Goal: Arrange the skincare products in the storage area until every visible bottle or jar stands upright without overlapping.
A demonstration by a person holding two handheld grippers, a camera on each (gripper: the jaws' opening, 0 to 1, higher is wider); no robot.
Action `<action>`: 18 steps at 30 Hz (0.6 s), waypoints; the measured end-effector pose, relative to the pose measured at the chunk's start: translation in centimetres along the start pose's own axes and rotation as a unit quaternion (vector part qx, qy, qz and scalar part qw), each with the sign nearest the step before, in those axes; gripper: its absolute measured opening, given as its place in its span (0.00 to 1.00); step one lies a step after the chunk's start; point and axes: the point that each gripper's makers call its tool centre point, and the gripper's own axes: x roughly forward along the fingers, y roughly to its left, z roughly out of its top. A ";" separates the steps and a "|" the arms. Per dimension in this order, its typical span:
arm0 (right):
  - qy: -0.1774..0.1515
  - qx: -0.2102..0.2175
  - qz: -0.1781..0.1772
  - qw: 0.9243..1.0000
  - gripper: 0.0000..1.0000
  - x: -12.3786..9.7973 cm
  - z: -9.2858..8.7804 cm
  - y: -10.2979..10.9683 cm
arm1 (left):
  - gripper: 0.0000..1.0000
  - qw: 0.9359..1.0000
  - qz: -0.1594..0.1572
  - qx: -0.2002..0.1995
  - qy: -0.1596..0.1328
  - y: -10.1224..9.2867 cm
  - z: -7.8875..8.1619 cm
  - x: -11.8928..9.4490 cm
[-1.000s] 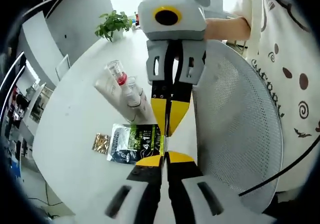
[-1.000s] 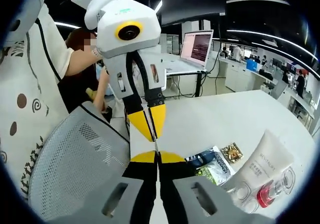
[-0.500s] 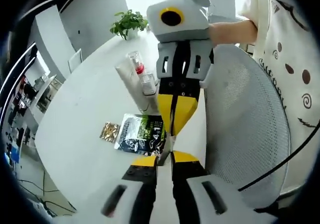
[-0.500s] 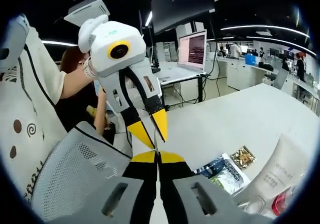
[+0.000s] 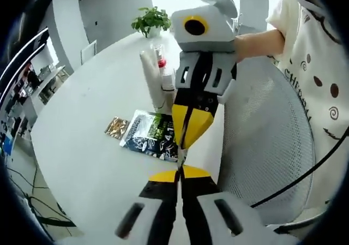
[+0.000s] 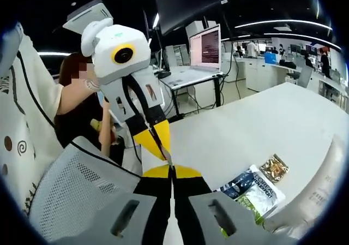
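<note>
Tongs meet tip to tip above the near edge of the white bench (image 5: 82, 147): the left tongs (image 5: 179, 175) rise closed from the bottom of the left gripper view, their yellow tips pressed together with nothing between them, and the right tongs (image 5: 184, 147) come down from above, also closed and empty, their tips just touching those of the left. In the right gripper view the same meeting shows mirrored, with the right tongs (image 6: 172, 171) below and the left tongs (image 6: 165, 157) slanting in from the upper left. On the bench, beyond the tongs, a white tube (image 5: 150, 81) lies flat with two small clear bottles (image 5: 162, 73) against it, one with a red part at its neck; none stands upright. Nearer, a dark sachet (image 5: 150, 136) with green print lies flat, and a small gold sachet (image 5: 115, 127) lies just beside it. A potted plant (image 5: 151, 20) stands at the far edge of the bench. A grey mesh chair back (image 5: 267, 147) sits just beside the tongs, and a person's patterned shirt (image 5: 322, 65) shows past it.
</note>
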 end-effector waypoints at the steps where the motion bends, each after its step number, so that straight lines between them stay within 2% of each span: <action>1: 0.003 0.003 0.000 1.000 0.01 0.3 -0.2 0.0 | 0.00 1.000 -0.007 -0.003 0.002 0.1 -0.2 0.1; 7: 0.016 0.005 -0.001 1.000 0.01 1.9 -1.2 0.1 | 0.00 0.999 -0.023 -0.029 0.013 0.3 -1.7 0.4; 10: 0.027 0.013 -0.002 1.000 0.01 2.9 -1.8 -0.1 | 0.00 0.998 -0.031 -0.051 0.029 0.5 -2.7 0.9; 13: 0.039 0.023 -0.001 0.999 0.01 3.8 -2.6 -0.2 | 0.01 0.997 -0.039 -0.067 0.032 1.0 -3.7 1.5; 14: 0.042 0.026 -0.001 0.999 0.01 4.0 -2.8 -0.3 | 0.01 0.995 -0.045 -0.083 0.033 1.1 -4.1 1.7; 18: 0.050 0.037 -0.005 0.998 0.01 4.9 -3.6 -0.9 | 0.01 0.994 -0.050 -0.093 0.039 1.7 -5.0 2.4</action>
